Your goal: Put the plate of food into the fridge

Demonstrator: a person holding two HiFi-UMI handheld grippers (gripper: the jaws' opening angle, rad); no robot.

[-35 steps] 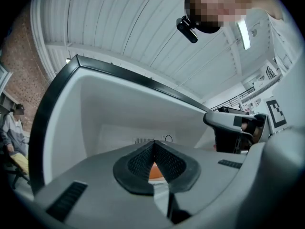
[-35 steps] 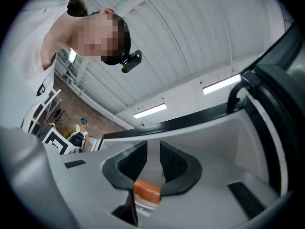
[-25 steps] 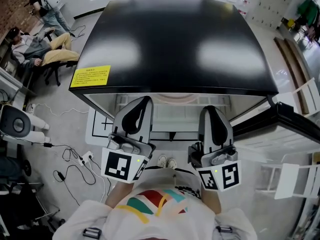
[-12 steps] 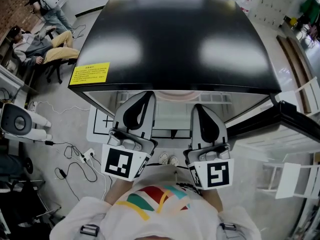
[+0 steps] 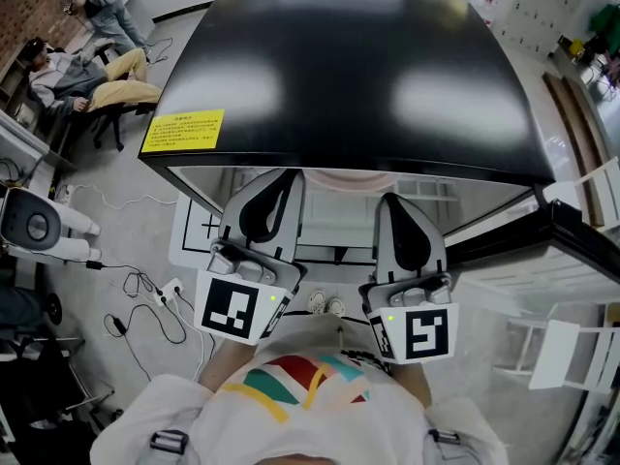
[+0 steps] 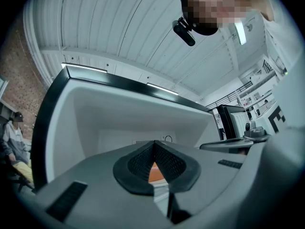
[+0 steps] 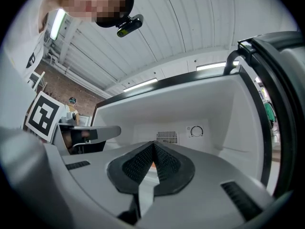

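White fridge (image 7: 224, 113) walls filled the background. Left tool (image 6: 153, 143) and right tool (image 7: 153, 144) each had tips pressed together, something orange (image 6: 155, 173) showing through each gap.

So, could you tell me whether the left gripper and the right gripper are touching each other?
Apart. The head view shows the left gripper and right gripper side by side at the fridge opening, a plain gap between them.
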